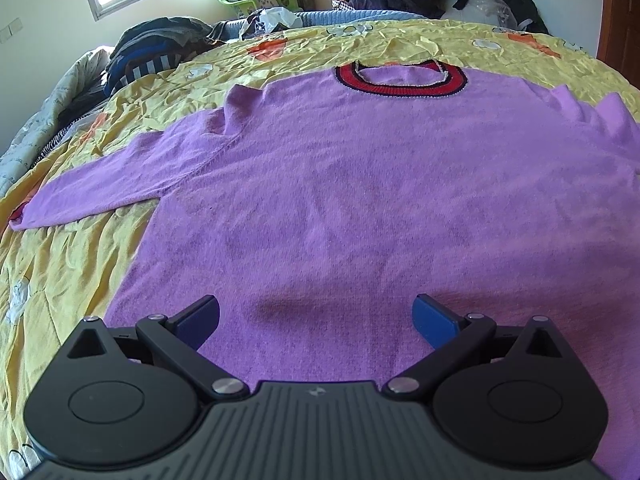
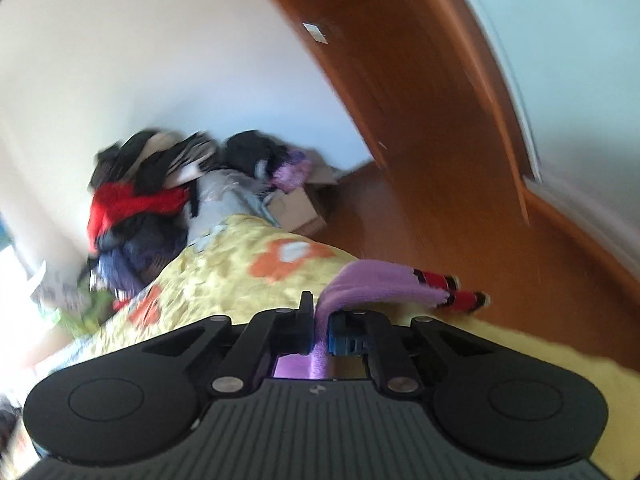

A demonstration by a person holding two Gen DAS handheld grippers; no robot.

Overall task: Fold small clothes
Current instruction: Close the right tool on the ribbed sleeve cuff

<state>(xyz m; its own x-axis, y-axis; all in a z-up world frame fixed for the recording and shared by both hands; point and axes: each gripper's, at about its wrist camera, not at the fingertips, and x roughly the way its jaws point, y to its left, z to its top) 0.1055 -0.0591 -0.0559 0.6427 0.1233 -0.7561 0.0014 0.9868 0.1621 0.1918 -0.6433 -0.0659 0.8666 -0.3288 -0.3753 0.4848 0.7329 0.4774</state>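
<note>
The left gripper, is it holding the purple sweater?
No, the left gripper is wide open, its fingers spread apart above the purple sweater.

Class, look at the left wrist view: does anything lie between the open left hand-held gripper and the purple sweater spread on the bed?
Nothing visible does. The left hand-held gripper hangs open directly over the purple sweater, with only bare knit between its fingers. The nearest clutter, a clothes pile, sits off on the yellow bedspread.

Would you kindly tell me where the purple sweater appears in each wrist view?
Left wrist: purple sweater spread flat, filling the centre.
Right wrist: only a sleeve with a red striped cuff, lower centre, clamped in the right gripper.
Shared landmark: the yellow flowered bedspread.
</note>
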